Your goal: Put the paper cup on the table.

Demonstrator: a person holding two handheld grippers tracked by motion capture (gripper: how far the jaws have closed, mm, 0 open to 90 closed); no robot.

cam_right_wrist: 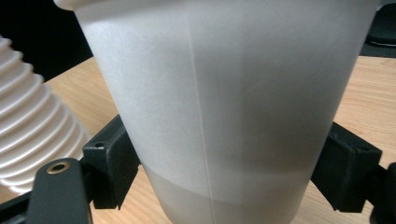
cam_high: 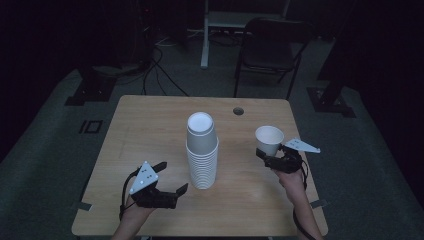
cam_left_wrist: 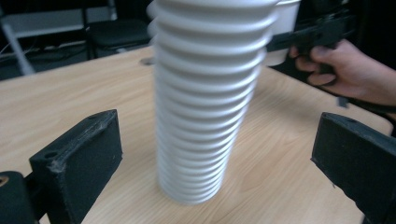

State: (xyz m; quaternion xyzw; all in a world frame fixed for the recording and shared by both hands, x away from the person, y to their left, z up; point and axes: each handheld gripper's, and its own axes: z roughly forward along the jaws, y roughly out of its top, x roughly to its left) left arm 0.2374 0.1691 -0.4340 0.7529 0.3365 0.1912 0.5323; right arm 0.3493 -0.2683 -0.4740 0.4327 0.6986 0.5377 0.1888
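A tall stack of white paper cups (cam_high: pixel 202 152) stands mouth down at the middle of the wooden table (cam_high: pixel 150 125). My left gripper (cam_high: pixel 170 182) is open, a little to the left of the stack's base; in the left gripper view the stack (cam_left_wrist: pixel 205 102) rises between the two spread jaws, apart from both. My right gripper (cam_high: pixel 267 156) is shut on a single white cup (cam_high: pixel 269 139), held upright with its mouth up, to the right of the stack. In the right gripper view that cup (cam_right_wrist: pixel 224 107) sits between the jaws, with the stack (cam_right_wrist: pixel 32 135) at the left.
A round cable hole (cam_high: pixel 238 111) lies in the table's far right part. A dark folding chair (cam_high: pixel 272 47) and a white desk leg (cam_high: pixel 205 35) stand beyond the far edge. Cables run over the floor at the back left.
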